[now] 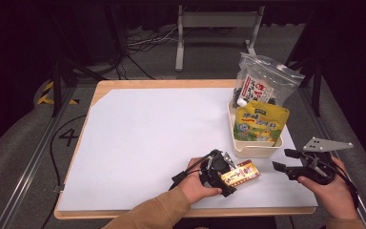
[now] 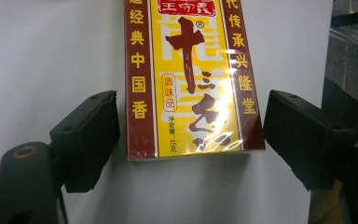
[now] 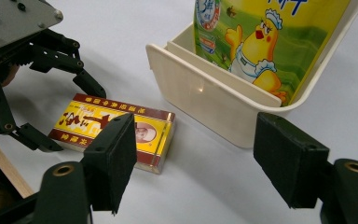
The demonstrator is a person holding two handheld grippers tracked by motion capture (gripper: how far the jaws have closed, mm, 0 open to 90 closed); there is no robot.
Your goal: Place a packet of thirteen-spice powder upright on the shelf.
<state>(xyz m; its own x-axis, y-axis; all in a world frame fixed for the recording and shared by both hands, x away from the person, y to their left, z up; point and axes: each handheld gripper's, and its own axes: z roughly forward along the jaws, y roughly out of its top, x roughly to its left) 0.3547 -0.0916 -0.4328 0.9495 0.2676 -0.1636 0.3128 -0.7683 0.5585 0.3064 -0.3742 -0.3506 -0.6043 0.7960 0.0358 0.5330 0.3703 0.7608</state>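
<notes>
A flat yellow and maroon box (image 1: 241, 175) printed with Chinese characters lies on the white sheet near the table's front edge. My left gripper (image 1: 232, 175) straddles its near end, jaws open. In the left gripper view the box (image 2: 191, 74) lies between the two pads (image 2: 91, 140), each a sliver off its long sides. My right gripper (image 1: 280, 159) hovers open to the right of the box, in front of the cream bin, with nothing between its jaws. In the right gripper view my right gripper (image 3: 203, 161) faces the box (image 3: 156, 135) and the left gripper (image 3: 67, 114) astride it.
A cream bin (image 1: 255, 151) stands at the right of the table; its wall (image 3: 205, 98) is close to the box. It holds a yellow pouch (image 1: 259, 123) with a cartoon chick and a clear zip bag (image 1: 262, 81) behind it. A white sheet (image 1: 147, 143) covers the tabletop.
</notes>
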